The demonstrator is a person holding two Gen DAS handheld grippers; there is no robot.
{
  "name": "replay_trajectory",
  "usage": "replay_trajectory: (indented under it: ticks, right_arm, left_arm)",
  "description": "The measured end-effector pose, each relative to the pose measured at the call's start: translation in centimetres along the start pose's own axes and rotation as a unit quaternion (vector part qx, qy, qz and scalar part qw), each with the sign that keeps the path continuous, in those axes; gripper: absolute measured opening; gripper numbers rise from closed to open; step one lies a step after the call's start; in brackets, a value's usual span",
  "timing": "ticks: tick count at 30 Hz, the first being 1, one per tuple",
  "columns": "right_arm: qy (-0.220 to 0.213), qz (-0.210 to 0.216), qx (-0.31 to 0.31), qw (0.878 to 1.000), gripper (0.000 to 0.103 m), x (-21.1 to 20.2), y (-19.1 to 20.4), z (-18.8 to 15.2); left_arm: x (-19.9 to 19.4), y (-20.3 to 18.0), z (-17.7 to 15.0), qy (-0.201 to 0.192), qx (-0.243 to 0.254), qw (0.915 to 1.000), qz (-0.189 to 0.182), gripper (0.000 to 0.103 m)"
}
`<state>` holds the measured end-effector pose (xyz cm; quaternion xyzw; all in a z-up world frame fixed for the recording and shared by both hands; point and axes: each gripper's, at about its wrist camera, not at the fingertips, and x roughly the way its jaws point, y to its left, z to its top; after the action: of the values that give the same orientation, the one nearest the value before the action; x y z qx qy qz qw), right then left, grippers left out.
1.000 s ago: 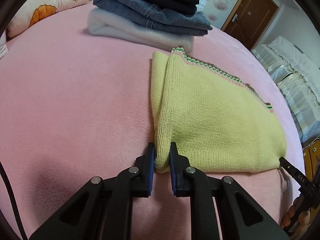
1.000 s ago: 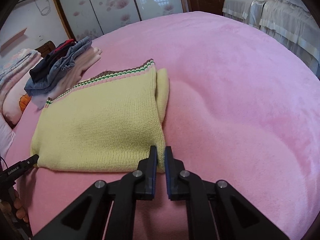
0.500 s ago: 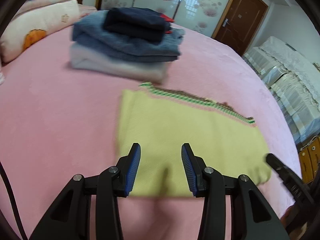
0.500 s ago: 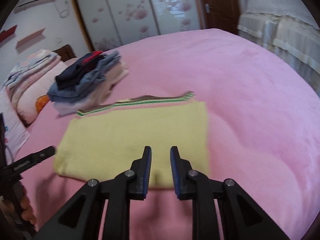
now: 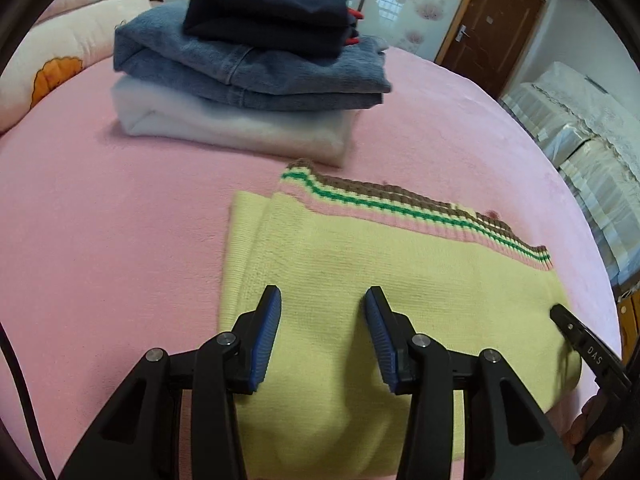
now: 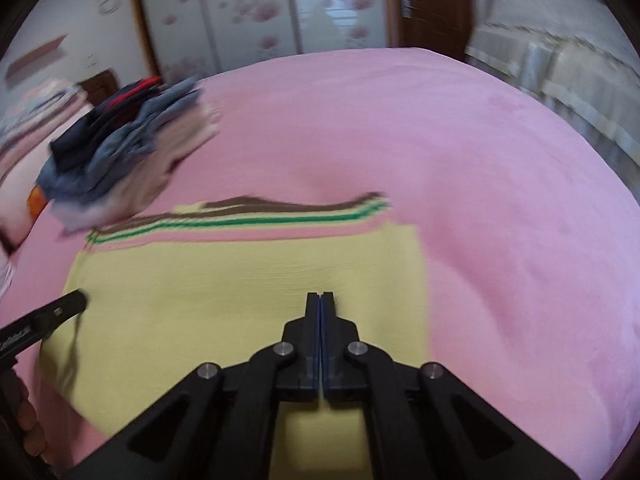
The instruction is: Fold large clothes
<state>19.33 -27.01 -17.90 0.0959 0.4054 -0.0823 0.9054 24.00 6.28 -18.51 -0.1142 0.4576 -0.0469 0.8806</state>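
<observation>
A folded yellow knit sweater [image 5: 400,272] with a pink, green and brown striped hem lies flat on the pink bed [image 5: 100,220]. My left gripper [image 5: 322,294] hovers over its near left part, jaws opening, nothing between the blue pads. In the right wrist view the same sweater [image 6: 240,272] fills the lower left, and my right gripper [image 6: 320,294] hangs over its near right part, shut with nothing in it. Each view also shows a black fingertip of the other gripper at the sweater's far side edge.
A stack of folded clothes [image 5: 248,72], white at the bottom, denim, then dark navy on top, sits just behind the sweater; it is blurred in the right wrist view [image 6: 120,152]. Pillows lie at the far left. A wooden door and covered furniture stand beyond the bed.
Both grippers let go of the sweater's near corners and moved forward over it. The left jaws spread wide. The right jaws parted a little, then closed fully.
</observation>
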Motion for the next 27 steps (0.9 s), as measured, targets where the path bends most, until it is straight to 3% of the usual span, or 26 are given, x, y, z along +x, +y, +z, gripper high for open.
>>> replay_trajectory:
  ticks: [4, 9, 15, 27]
  right_arm:
    - [0.007, 0.003, 0.042, 0.999, 0.000, -0.1, -2.6, -0.2]
    - [0.000, -0.010, 0.022, 1.000, 0.001, -0.8, -1.3, -0.4]
    - [0.007, 0.009, 0.042, 0.999, 0.003, -2.1, -1.7, -0.1]
    - [-0.010, 0.051, 0.028, 0.998, 0.004, -9.4, 1.0, -1.0]
  left_arm:
    - [0.0, 0.1, 0.3, 0.003, -0.007, 1.0000, 0.000, 0.043]
    - [-0.1, -0.2, 0.4, 0.008, -0.005, 0.9999, 0.004, 0.043]
    - [-1.4, -0.5, 0.8, 0.029, -0.012, 0.9995, 0.006, 0.044]
    - [-8.6, -3.0, -1.1, 0.039, -0.002, 0.9991, -0.020, 0.061]
